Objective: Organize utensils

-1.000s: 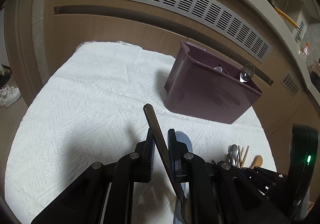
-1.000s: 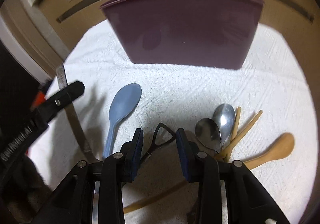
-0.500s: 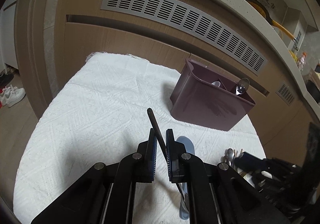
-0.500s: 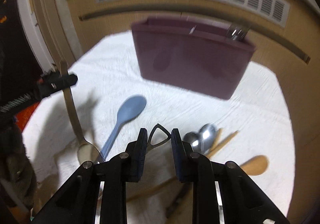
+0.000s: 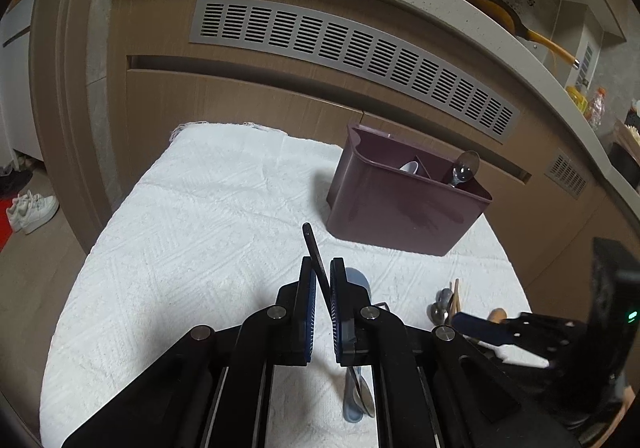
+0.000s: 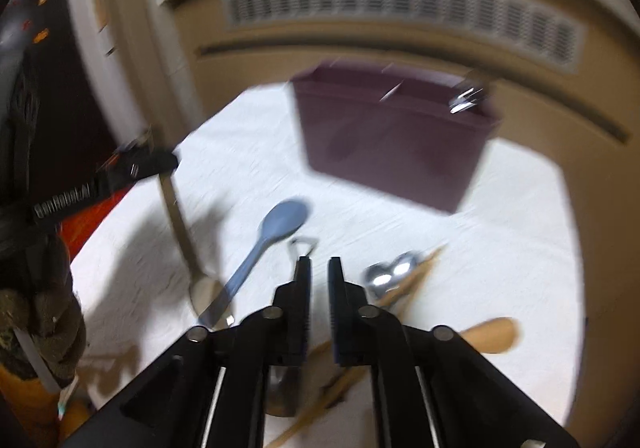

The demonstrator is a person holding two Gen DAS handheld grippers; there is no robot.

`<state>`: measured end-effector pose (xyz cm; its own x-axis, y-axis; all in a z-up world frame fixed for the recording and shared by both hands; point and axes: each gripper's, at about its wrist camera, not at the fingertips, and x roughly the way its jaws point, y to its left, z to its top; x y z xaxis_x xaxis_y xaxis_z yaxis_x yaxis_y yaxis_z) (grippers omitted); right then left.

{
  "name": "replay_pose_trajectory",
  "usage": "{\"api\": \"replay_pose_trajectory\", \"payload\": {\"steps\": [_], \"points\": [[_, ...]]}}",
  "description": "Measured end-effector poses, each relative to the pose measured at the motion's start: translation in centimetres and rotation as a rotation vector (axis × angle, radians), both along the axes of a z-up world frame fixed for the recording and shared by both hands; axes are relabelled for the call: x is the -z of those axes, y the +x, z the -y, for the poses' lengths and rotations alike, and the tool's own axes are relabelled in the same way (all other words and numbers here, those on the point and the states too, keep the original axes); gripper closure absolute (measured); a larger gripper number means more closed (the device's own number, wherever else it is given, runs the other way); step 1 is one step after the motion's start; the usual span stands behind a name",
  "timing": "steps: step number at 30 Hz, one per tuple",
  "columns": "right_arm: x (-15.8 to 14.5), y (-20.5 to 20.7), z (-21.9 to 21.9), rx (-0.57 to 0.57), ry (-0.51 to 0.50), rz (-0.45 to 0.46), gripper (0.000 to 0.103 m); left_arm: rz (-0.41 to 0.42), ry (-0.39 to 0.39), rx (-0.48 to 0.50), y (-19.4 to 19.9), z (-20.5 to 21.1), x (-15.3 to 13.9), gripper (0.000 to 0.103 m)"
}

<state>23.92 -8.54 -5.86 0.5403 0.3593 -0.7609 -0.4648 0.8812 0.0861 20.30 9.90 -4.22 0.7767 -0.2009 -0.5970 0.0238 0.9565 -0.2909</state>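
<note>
Metal spoon point(image 5: 316, 256), clamped in left hand-held gripper point(image 5: 323, 280), now lifted clear of the white cloth point(image 5: 200, 216), centre frame, ready for maroon caddy point(image 5: 404, 204); right hand-held gripper point(image 6: 318, 276) nearly closed, holding nothing.

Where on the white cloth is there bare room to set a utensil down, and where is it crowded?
Bare: the wide stretch of white cloth left of the maroon caddy, out to its left edge. Crowded: below the caddy's right half, where metal spoons, chopsticks and a wooden spoon pile up near the blue spoon.
</note>
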Motion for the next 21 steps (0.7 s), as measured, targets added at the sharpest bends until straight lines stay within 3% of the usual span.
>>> {"api": "replay_pose_trajectory", "payload": {"steps": [4,11,14,16,21], "points": [[2.0,1.8,-2.8,-0.051,-0.069,-0.021,0.075,0.006,-0.006,-0.003,0.0,-0.5,0.2,0.095],[4.5,5.2,-5.5,-0.031,-0.159,-0.051,0.075,0.003,-0.051,0.011,0.4,-1.6,0.9,0.095],[4.5,5.1,-5.8,-0.041,-0.180,-0.035,0.074,-0.005,-0.060,0.046,0.8,-1.4,1.2,0.095],[4.3,4.7,-5.7,-0.053,-0.183,-0.040,0.082,-0.018,-0.059,0.061,1.4,-1.1,1.5,0.095],[3.1,3.1,-4.5,-0.059,-0.167,-0.006,0.082,-0.055,-0.057,0.076,3.5,-0.2,2.1,0.095]]}}
